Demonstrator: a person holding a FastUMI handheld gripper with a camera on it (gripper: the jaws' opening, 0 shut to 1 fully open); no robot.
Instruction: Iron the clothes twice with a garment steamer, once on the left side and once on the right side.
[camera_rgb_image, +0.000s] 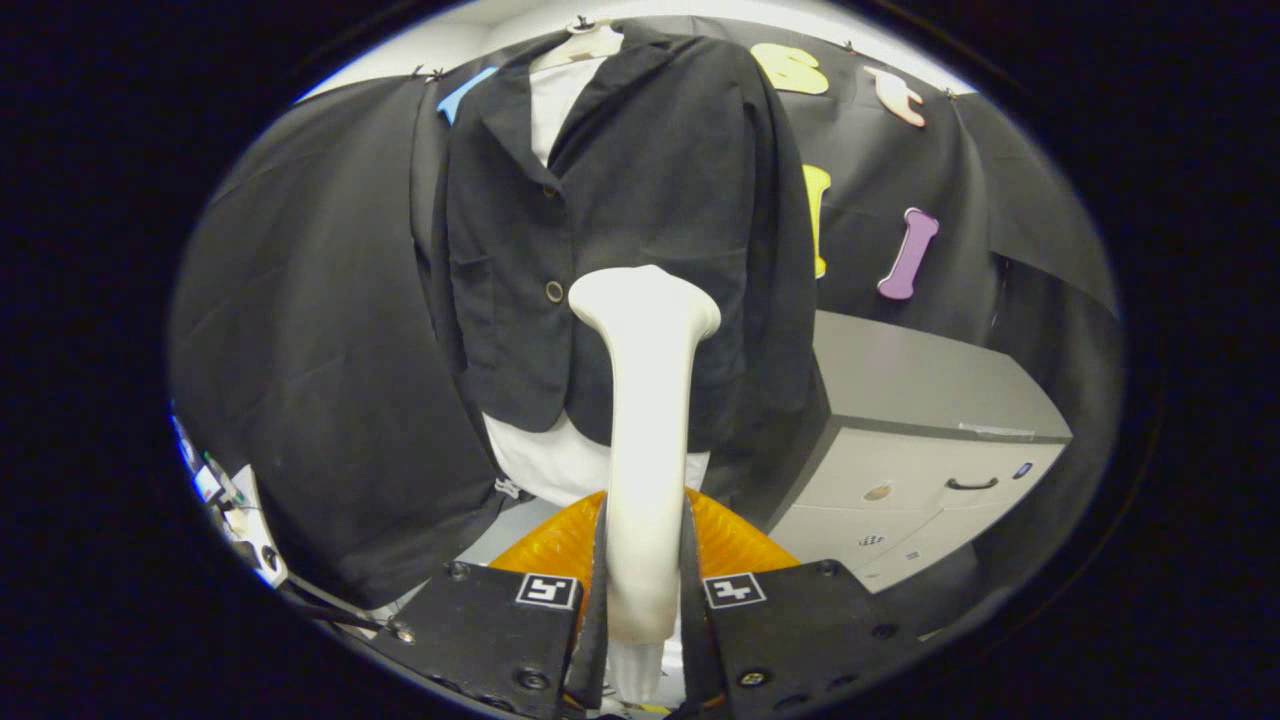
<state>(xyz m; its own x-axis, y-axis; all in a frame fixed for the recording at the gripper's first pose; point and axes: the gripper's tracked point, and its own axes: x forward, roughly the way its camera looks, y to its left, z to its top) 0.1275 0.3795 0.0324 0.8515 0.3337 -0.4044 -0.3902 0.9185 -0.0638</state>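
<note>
White plastic fills the grip: the garment steamer (648, 420) stands upright with its handle clamped between both fingers of the tool (643, 600), its wide head against the lower front of the dark jacket (620, 220), just beside a button (554, 291). That jacket hangs over a white shirt (560, 460) on a pale hanger (585, 42). An orange ribbed part (730, 540) shows behind the fingers. A grey drawer cabinet (930, 440) stands close beside the jacket's hem.

The gripper (645, 590) has blocky housings with dark screws, each apparently bearing a square black-and-white marker.
</note>
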